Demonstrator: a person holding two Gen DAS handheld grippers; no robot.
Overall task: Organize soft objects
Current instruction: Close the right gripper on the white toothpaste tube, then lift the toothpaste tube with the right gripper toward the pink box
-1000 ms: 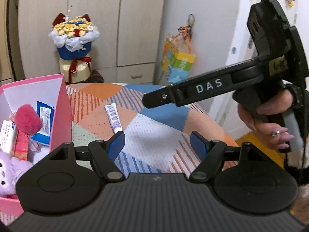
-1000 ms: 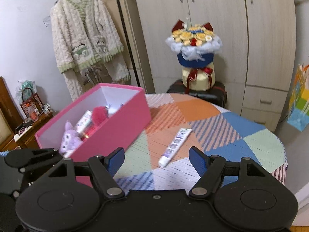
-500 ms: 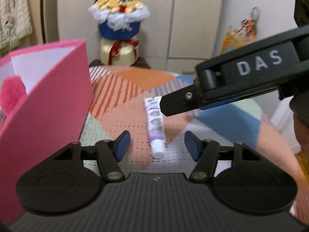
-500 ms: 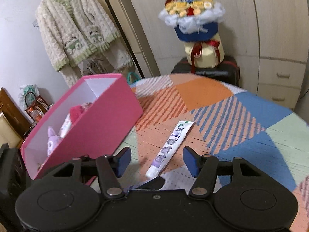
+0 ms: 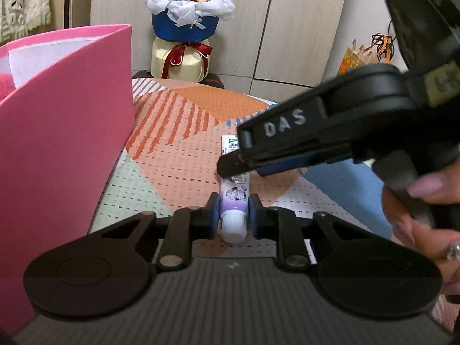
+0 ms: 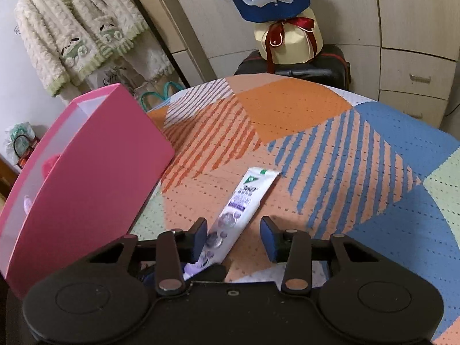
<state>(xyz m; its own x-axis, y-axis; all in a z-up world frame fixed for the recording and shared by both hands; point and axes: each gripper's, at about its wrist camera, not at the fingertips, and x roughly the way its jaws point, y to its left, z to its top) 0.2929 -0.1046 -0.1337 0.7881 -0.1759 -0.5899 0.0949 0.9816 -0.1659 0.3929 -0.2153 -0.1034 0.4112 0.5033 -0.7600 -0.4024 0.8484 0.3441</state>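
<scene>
Tube lies on the patterned tablecloth, at 3 o'clock of the pink box. Left gripper has just closed onto its cap end; right gripper, narrowing, straddles it, seemingly without contact.

Soft, even indoor light fills both views, with no glare. Beneath the right gripper a faint diffuse shadow lies on the tablecloth. Fisheye bending curves the wardrobe beyond the tongs. In the left view, the hand beside them is blurred.
</scene>
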